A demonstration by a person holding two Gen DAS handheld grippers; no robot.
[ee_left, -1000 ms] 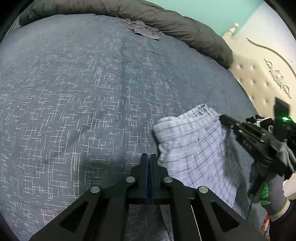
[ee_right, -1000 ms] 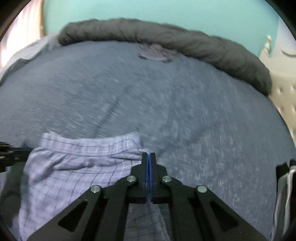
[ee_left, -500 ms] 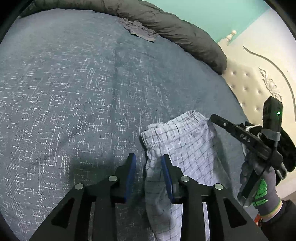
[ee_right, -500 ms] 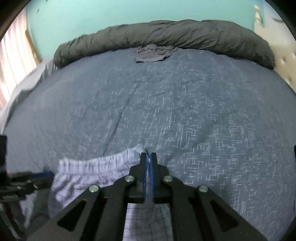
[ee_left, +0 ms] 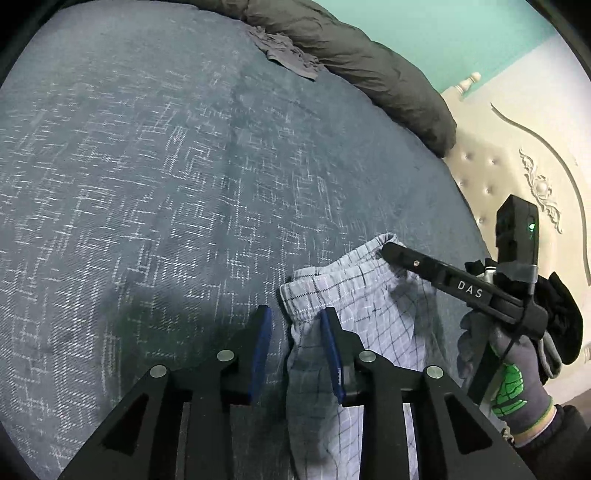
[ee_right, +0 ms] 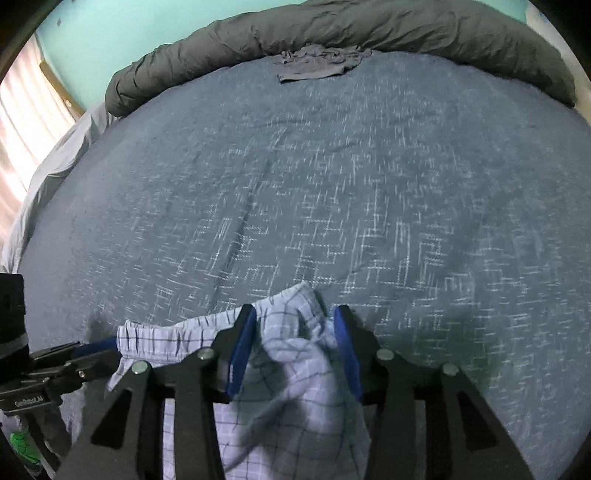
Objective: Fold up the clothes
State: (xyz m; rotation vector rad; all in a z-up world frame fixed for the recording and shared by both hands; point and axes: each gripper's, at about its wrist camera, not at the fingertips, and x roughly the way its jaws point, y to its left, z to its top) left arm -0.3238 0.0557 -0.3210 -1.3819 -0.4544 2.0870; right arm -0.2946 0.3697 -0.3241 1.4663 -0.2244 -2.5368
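Pale checked shorts (ee_left: 354, 299) lie on the blue-grey bedspread (ee_left: 184, 166), waistband toward the middle of the bed. My left gripper (ee_left: 295, 321) is open, its blue pads either side of the waistband's left corner. My right gripper (ee_right: 295, 321) is open too, and the waistband's other corner (ee_right: 295, 332) lies loose and bunched between its fingers. The right gripper (ee_left: 391, 251) shows in the left wrist view, held by a gloved hand (ee_left: 517, 376). The left gripper (ee_right: 92, 350) shows at the left edge of the right wrist view.
A rolled dark grey duvet (ee_right: 332, 33) runs along the bed's far side. A crumpled grey garment (ee_right: 317, 62) lies beside it. A cream tufted headboard (ee_left: 498, 173) stands at the right. A dark cloth (ee_left: 565, 314) sits behind the gloved hand.
Both grippers, shut on the shorts a second ago, have opened: the left first, then the right. The shorts now rest released on the bed, waistband slightly bunched.
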